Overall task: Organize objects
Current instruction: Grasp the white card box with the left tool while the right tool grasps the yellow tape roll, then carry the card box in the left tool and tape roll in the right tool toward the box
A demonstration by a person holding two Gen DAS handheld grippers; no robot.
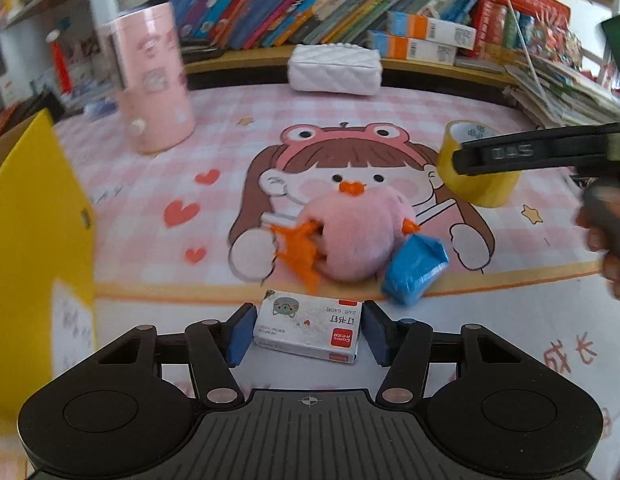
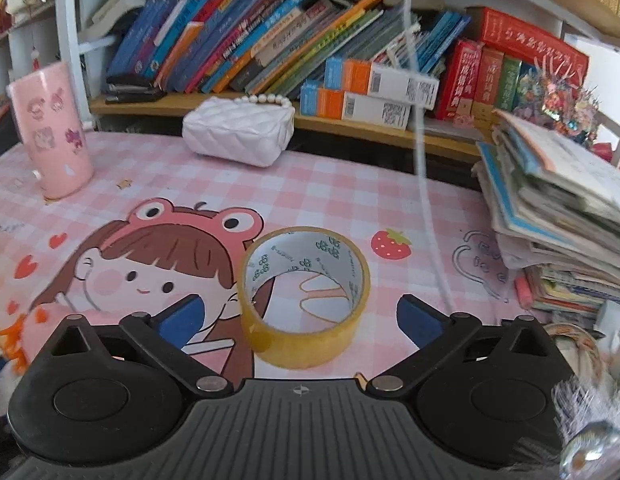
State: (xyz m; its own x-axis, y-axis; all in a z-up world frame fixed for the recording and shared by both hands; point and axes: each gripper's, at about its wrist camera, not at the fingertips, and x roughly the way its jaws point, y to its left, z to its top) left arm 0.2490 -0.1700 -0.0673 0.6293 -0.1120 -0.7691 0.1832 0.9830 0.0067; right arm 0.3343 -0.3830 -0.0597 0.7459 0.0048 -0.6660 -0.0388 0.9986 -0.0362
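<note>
Pink-checked table looks barely tidied: left gripper jaws straddle the staple box without clamping, plush toy and blue packet lie loose, right gripper gapes around the tape roll.

The left hand-held gripper straddles a staple box, pads not quite touching.

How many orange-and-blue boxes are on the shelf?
2, stacked behind the white purse: upper box, lower box. More may hide behind the books.
</note>
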